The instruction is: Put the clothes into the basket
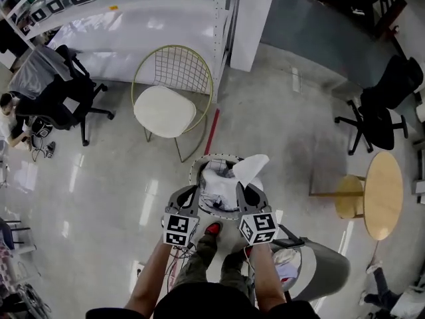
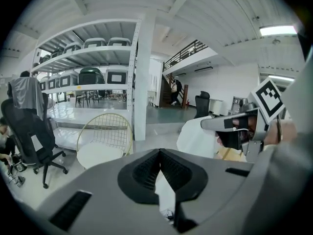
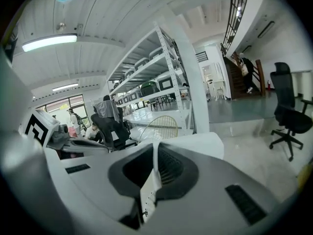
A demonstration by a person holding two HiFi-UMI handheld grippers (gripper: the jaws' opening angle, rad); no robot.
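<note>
Two tools point(image 1: 189, 193) point(image 1: 247, 191), one basket point(image 1: 194, 171)

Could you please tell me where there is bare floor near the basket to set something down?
Bare floor lies left of the basket, toward the black office chair, and right of it, up to the round wooden table. Crowded: the wire chair stands behind the basket, the person's feet before it.
</note>
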